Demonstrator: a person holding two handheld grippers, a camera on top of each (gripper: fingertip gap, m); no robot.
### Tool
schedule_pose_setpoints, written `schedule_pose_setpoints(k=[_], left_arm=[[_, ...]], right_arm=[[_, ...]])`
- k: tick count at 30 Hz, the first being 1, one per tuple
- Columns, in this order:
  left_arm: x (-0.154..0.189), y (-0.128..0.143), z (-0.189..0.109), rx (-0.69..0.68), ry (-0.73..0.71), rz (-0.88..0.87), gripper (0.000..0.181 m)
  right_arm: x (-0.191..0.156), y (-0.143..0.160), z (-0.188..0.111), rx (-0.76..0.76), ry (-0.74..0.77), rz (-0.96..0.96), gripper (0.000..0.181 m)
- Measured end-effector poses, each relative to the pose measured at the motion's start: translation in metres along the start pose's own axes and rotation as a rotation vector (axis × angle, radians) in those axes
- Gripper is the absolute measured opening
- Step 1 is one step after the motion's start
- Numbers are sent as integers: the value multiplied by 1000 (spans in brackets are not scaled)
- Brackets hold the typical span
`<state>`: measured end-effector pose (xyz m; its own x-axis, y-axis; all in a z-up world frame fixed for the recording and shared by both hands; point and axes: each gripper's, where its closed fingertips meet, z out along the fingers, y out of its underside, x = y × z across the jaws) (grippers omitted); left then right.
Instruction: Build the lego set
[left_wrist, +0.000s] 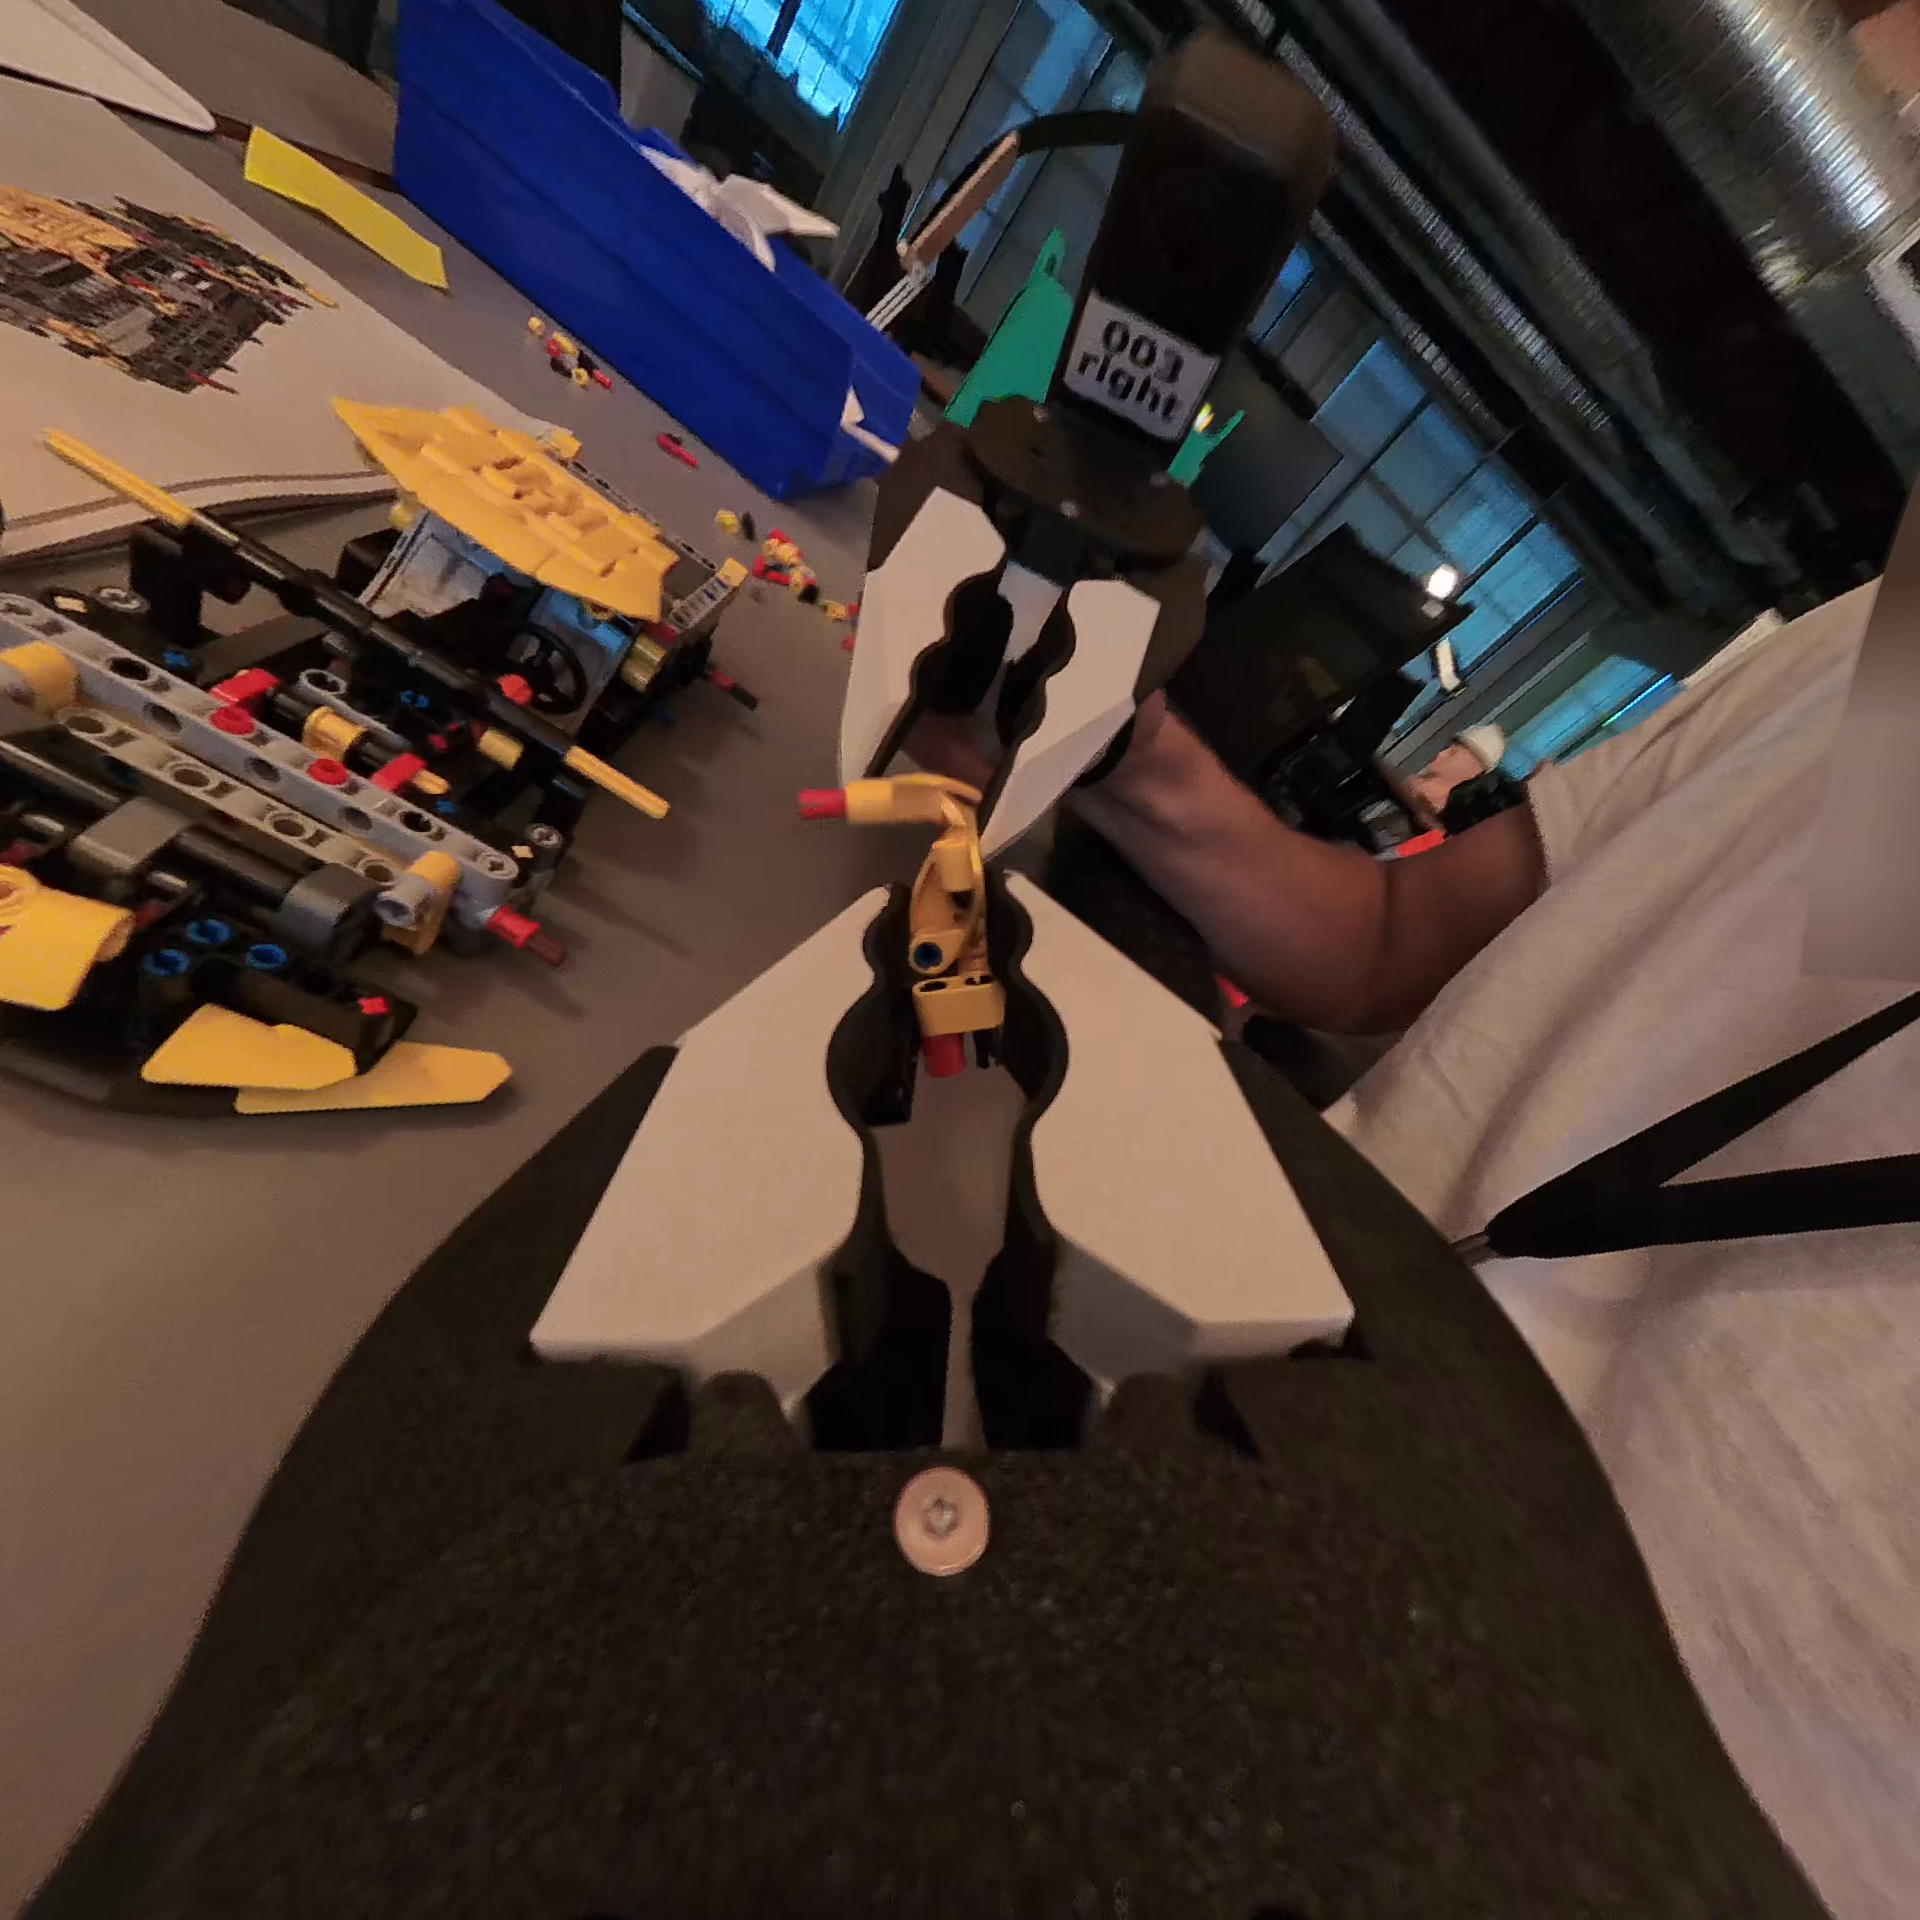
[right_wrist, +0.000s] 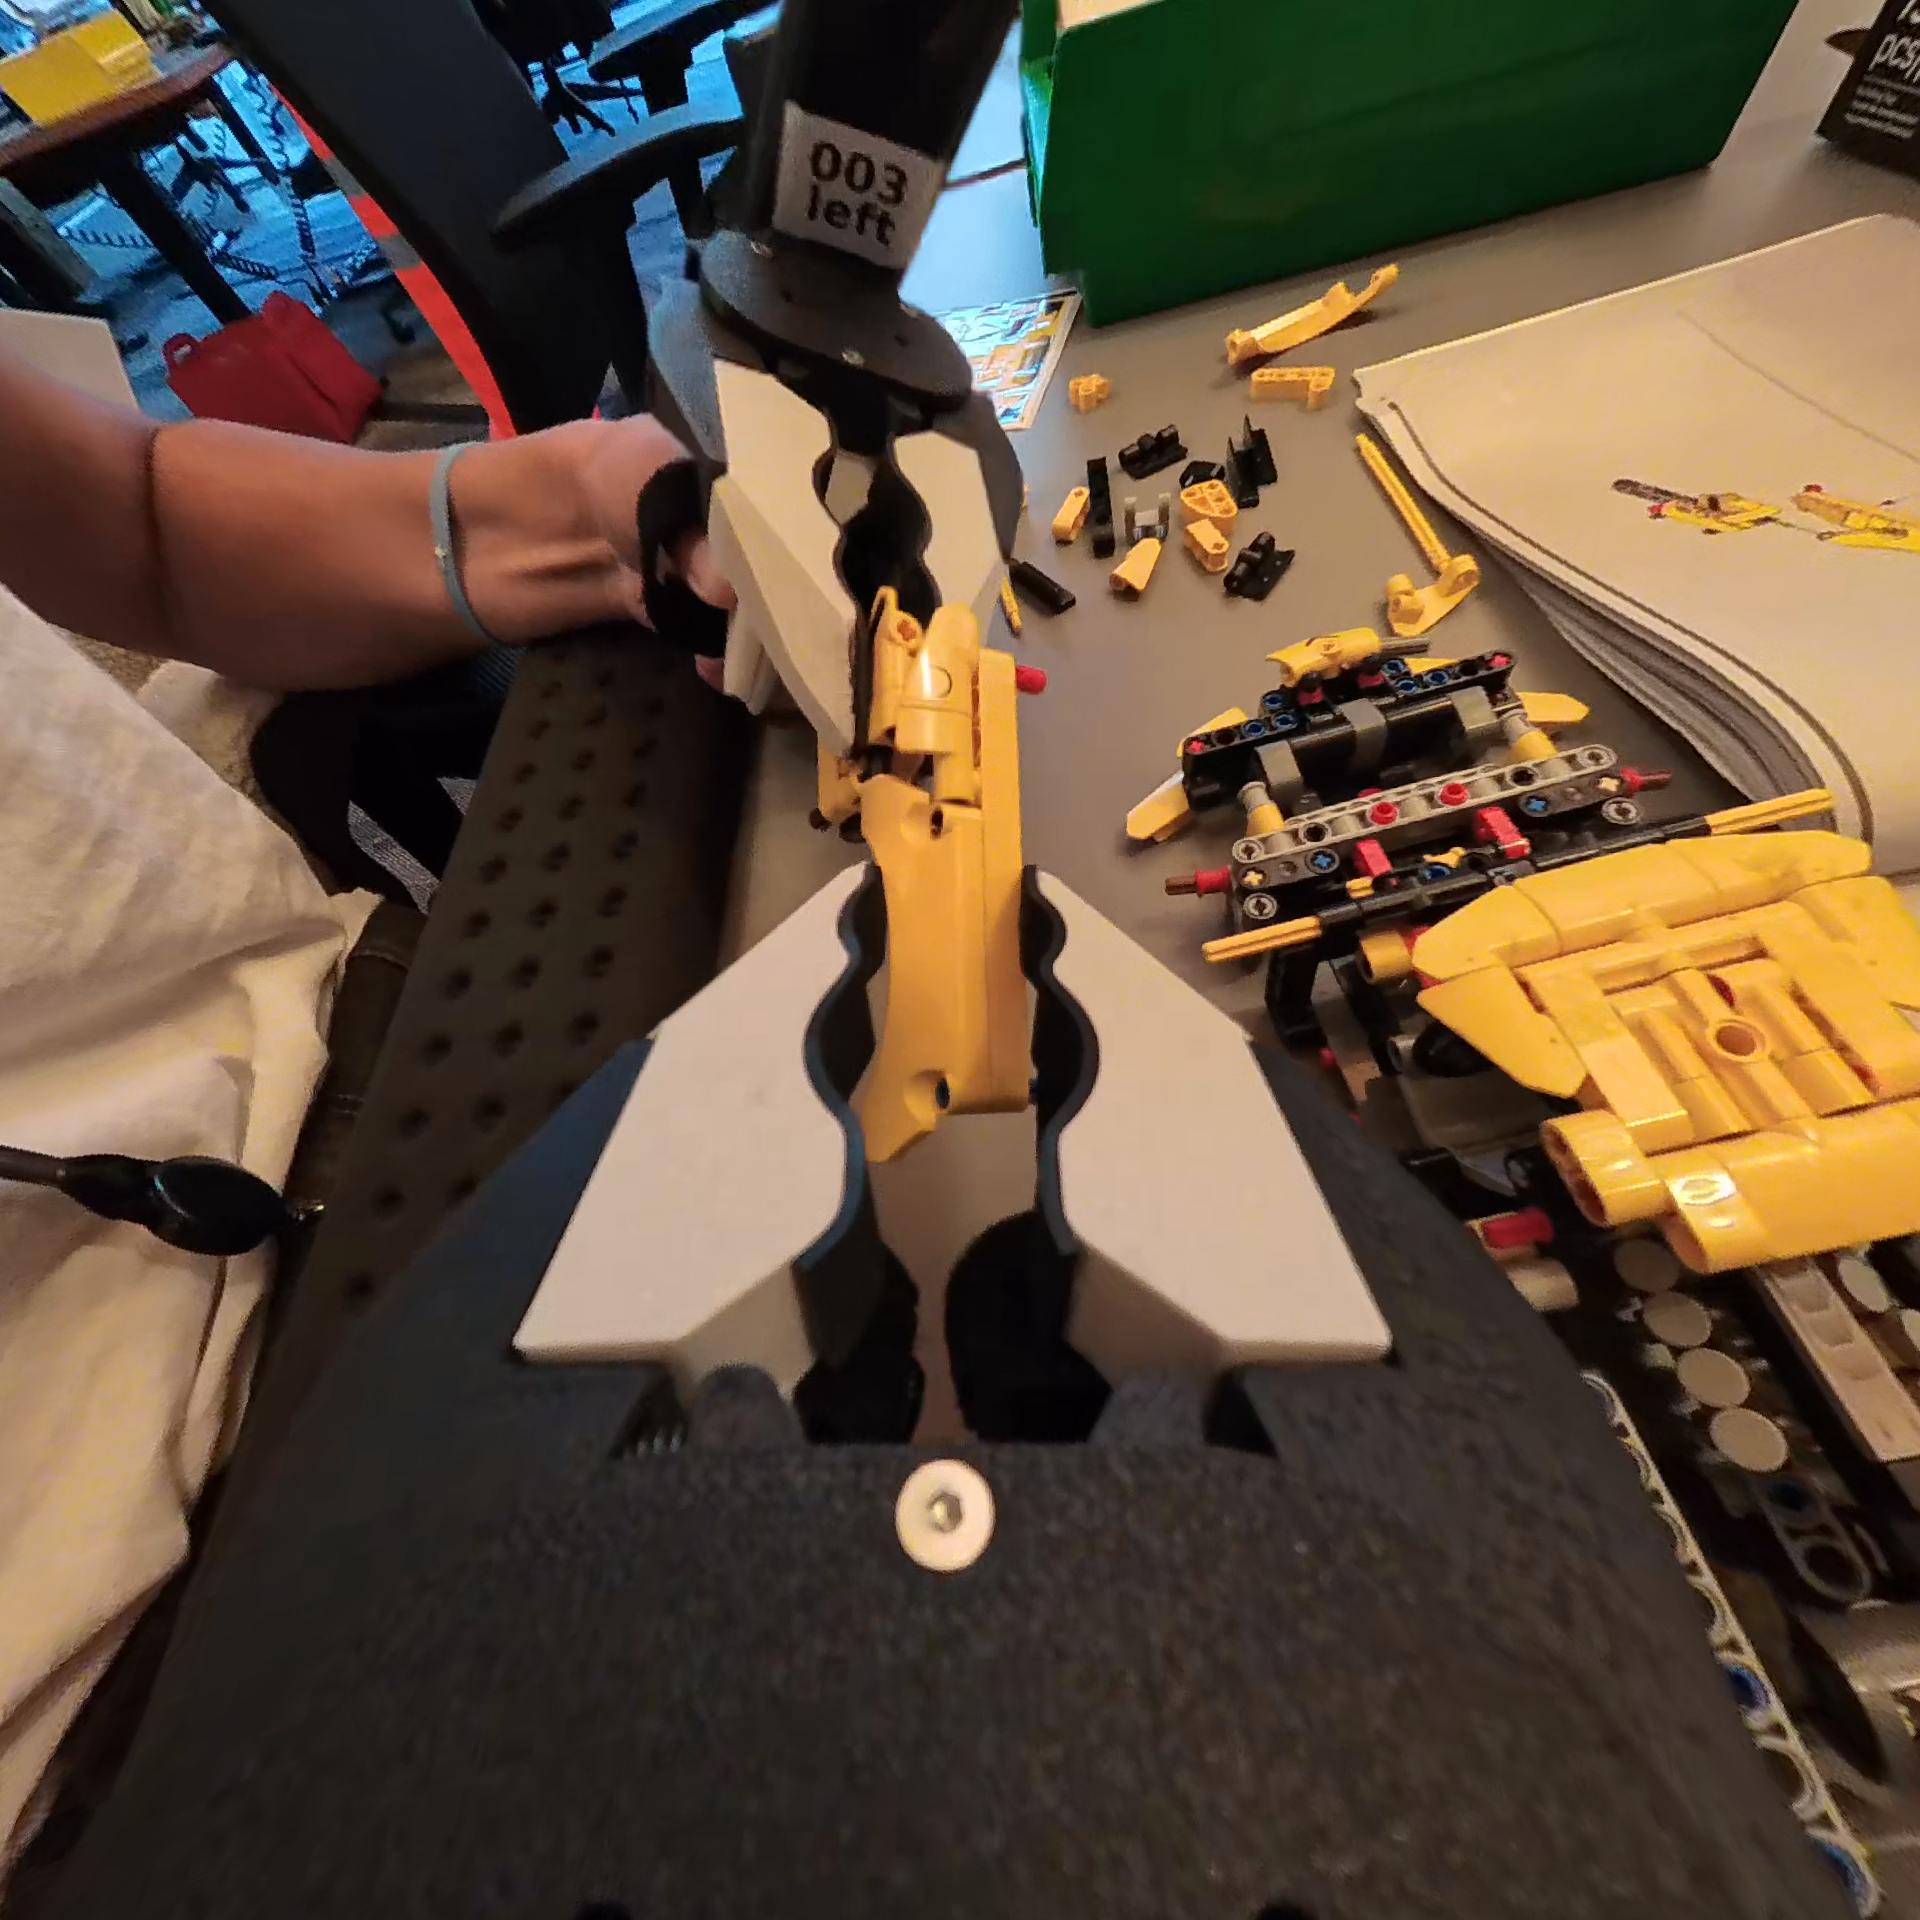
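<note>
Spanning both tools, the yellow subassembly (right_wrist: 940, 904) is clamped (above the table (right_wrist: 1122, 644)).

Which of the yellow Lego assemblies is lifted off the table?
The small yellow sub-assembly, gripped between both grippers' fingers above the table edge. The large yellow-roofed vehicle build and the black-and-grey chassis frame both rest on the grey table.

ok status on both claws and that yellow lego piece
Left claw and right claw both shut on yellow sub-assembly, held above table. Main model alongside, apart. Nothing in the way.
</note>
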<state>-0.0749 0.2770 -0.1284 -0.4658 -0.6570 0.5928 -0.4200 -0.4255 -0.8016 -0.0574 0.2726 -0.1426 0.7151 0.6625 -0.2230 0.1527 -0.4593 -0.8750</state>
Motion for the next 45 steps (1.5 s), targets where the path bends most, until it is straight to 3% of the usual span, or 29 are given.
schedule_pose_setpoints(k=[7,13,17,21,24,33,41,45], left_arm=[[0,2,3,-13,32,-48,13],[-4,23,12,-152,-7,-4,13],[0,43,20,-283,-2,36,13],[1,63,28,-416,-10,75,13],[2,66,30,-435,-17,100,13],[12,80,33,-505,-24,285,16],[13,83,32,-516,-47,371,18],[18,74,28,-451,-35,408,27]], right_arm=[[2,-7,-3,48,-4,34,25],[-1,12,-3,-128,59,-117,25],[-9,25,-3,-219,17,-151,25],[-14,48,-5,-421,-24,-204,25],[-16,55,-6,-481,-59,-209,25],[-19,54,-9,-408,-82,-214,25],[-21,52,-15,-368,-6,-255,25],[-23,56,-15,-375,19,-266,25]])
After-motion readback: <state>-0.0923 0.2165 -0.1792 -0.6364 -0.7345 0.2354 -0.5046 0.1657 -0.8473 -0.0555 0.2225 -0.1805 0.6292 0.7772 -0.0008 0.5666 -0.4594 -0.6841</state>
